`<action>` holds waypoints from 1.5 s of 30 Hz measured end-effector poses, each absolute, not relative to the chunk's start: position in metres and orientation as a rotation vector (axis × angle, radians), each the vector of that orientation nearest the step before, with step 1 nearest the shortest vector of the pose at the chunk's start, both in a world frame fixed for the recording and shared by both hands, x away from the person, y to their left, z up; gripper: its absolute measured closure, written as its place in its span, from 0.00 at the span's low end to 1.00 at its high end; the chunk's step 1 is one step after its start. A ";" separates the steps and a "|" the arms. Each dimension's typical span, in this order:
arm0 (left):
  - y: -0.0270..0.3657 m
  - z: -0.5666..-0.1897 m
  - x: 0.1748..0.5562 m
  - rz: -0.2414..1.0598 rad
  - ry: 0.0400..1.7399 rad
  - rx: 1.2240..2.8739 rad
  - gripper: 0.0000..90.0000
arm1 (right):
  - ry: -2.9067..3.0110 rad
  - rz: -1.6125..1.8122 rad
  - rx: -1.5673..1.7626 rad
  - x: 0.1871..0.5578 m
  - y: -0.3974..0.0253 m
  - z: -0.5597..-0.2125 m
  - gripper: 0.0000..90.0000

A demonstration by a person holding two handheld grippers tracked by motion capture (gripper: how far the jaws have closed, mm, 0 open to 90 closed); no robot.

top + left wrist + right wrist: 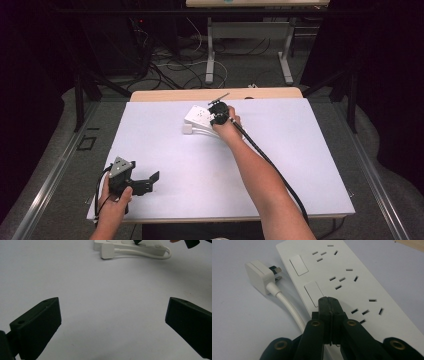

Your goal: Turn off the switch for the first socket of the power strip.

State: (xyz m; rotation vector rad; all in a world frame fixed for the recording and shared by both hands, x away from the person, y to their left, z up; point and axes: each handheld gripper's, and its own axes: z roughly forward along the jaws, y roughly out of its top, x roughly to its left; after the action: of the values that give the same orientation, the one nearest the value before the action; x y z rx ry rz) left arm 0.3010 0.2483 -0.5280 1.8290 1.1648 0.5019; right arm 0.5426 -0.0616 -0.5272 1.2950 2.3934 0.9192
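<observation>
Toward the table's far edge, your right gripper (pixel 329 305) presses its clenched jaws, empty between them, like a fingertip onto a rocker switch (pixel 313 293) of the white, smooth plastic power strip (pixel 352 282), whose plug (pixel 259 277) lies unplugged beside it. Your left gripper (pixel 112 322) hovers released over the matte white table (pixel 300 165), well apart, probably just waiting.

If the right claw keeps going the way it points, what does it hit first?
Probably the power strip: the right claw, closed with nothing between its jaws, sits right over the strip's face beside a rocker switch. Whether it already touches is unclear.
</observation>
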 end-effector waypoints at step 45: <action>0.247 -0.530 0.302 0.506 1.170 1.826 0.00 | 2.461 1.000 1.134 0.528 -0.073 -0.485 0.92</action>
State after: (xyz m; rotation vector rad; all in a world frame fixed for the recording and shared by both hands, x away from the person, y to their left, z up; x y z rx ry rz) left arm 0.3022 0.2470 -0.5304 1.8260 1.1699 0.5059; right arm 0.5278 -0.0731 -0.4848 1.1340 2.4606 0.9998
